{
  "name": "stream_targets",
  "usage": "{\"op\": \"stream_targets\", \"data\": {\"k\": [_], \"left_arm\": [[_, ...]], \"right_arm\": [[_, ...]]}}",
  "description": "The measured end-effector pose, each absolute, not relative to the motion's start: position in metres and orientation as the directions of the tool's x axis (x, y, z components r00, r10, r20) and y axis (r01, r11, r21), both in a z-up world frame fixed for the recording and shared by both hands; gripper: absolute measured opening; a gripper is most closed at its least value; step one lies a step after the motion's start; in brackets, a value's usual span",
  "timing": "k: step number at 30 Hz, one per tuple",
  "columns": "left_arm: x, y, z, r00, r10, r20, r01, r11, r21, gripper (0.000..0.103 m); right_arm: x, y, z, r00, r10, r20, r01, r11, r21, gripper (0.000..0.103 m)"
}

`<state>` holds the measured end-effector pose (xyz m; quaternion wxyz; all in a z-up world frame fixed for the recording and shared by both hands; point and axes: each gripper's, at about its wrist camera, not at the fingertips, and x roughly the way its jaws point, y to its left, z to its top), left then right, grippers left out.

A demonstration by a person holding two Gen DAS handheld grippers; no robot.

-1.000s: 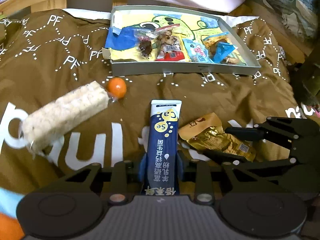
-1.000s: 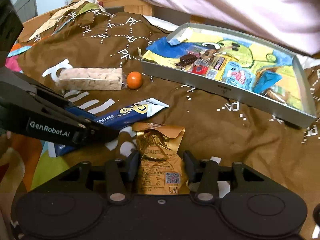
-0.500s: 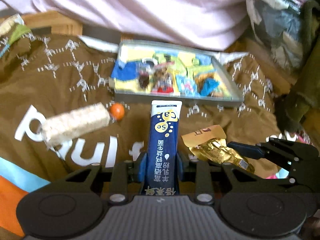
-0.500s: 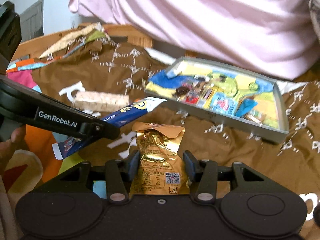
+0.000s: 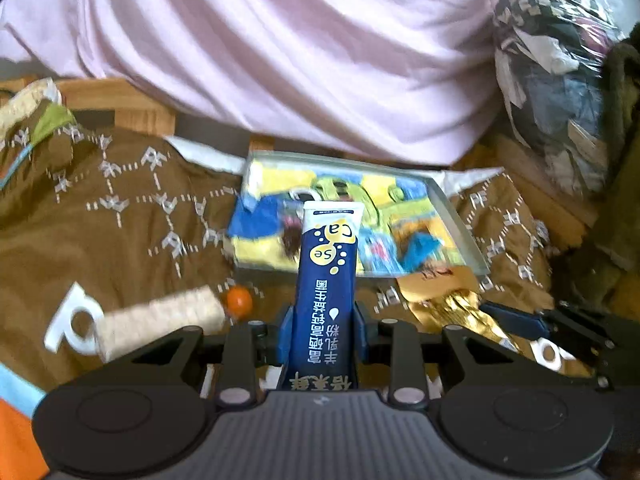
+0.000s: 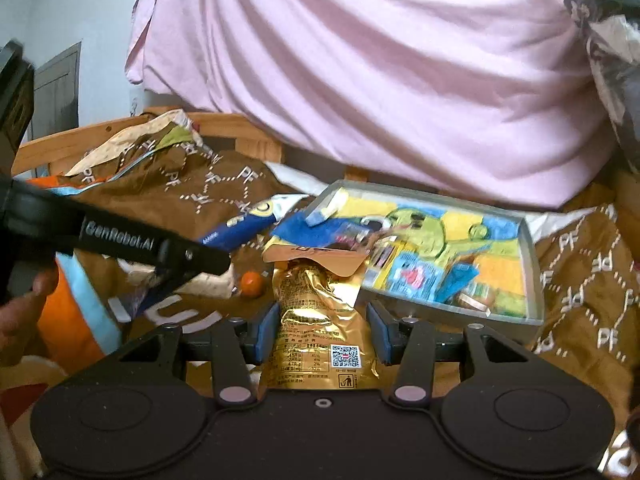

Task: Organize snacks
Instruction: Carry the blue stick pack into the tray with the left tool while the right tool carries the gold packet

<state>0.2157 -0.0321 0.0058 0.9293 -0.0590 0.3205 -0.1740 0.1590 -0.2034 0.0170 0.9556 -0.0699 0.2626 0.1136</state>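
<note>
A glossy navy sachet (image 5: 326, 280) of smooth plastic film and a crinkled, shiny gold foil packet (image 6: 320, 320) are seen. Matt brown cloth (image 5: 120, 220) with white print is spread beneath. A tray (image 6: 534, 280) of dull grey metal is lined with colourful printed paper. Soft pink fabric (image 6: 380, 80) is draped behind.
</note>
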Motion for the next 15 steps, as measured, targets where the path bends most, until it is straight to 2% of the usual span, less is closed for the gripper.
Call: {"op": "stream_targets", "data": {"k": [5, 15], "left_arm": [[0.241, -0.038, 0.017, 0.775, -0.315, -0.547, 0.236, 0.949, -0.211, 0.033], [0.295, -0.054, 0.022, 0.851, -0.283, -0.441, 0.235, 0.958, -0.161, 0.033]], "right_arm": [[0.174, -0.202, 0.02, 0.892, 0.152, -0.427, -0.245, 0.954, -0.172, 0.05], [0.216, -0.21, 0.022, 0.959, 0.1, -0.264, -0.166, 0.956, -0.241, 0.05]]}}
